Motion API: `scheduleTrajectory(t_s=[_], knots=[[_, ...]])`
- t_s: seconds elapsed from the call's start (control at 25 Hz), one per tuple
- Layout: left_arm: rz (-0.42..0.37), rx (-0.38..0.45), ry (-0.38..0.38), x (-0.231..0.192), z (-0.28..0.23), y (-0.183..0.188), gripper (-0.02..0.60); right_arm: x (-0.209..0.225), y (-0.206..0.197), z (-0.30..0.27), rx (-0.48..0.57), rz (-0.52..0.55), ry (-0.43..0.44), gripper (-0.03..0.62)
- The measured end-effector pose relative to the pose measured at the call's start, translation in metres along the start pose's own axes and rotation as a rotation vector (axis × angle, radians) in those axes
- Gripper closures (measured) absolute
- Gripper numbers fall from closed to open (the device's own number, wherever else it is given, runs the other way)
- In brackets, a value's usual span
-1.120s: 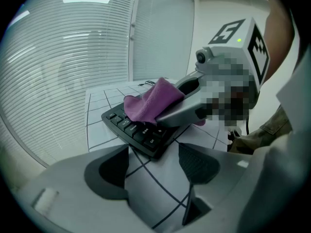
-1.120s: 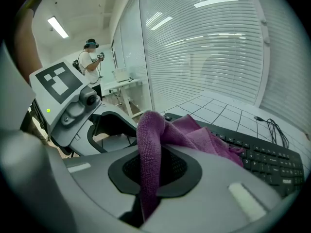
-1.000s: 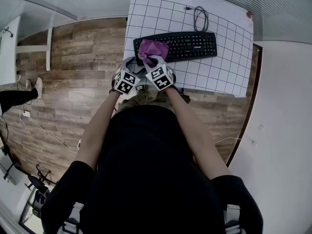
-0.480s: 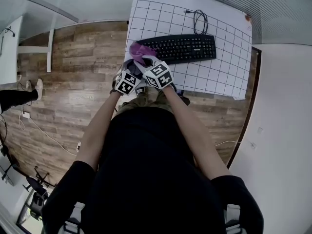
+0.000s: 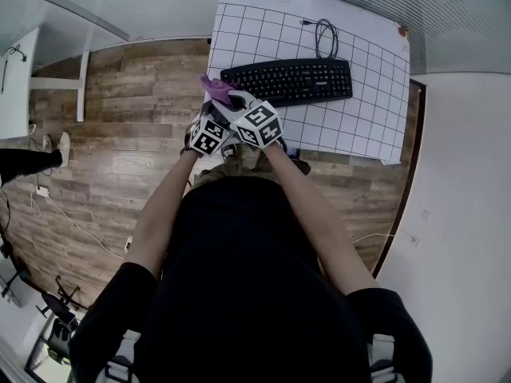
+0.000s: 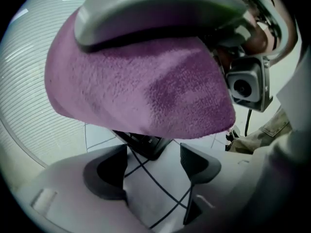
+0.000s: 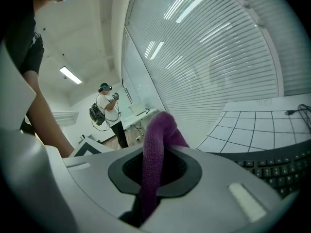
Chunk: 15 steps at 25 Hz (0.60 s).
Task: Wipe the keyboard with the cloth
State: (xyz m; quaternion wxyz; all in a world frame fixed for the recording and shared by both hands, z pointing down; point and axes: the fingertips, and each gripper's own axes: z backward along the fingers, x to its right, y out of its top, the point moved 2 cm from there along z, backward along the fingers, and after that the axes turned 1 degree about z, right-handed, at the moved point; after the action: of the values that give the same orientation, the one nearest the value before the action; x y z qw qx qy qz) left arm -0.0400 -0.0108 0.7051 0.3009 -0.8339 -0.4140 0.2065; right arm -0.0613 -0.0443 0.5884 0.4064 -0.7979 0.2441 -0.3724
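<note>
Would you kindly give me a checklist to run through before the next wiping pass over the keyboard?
1. Right gripper shut on the cloth: ok, a fold is pinched between its jaws.
2. Left gripper free: ok, jaws apart with only the mat showing between them.
3. Cloth on the keys: not ok, it hangs past the left end of the keyboard.
4. Keyboard flat on the mat: ok.
5. Cable out of the wiping path: ok, coiled behind the keyboard.
6. Keys already clean: cannot tell.
</note>
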Motion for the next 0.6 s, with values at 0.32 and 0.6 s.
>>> scheduleTrajectory(t_s=[0.32, 0.6], knots=[[0.045, 0.024, 0.011, -0.003, 0.014, 0.009, 0.260, 0.009, 0.044, 0.038, 0.130, 0.028, -0.023, 0.549], [0.026, 0.195, 0.079, -0.019, 0.050, 0.064, 0.261, 0.048, 0.071, 0.104, 0.242, 0.030, -0.191, 0.549]])
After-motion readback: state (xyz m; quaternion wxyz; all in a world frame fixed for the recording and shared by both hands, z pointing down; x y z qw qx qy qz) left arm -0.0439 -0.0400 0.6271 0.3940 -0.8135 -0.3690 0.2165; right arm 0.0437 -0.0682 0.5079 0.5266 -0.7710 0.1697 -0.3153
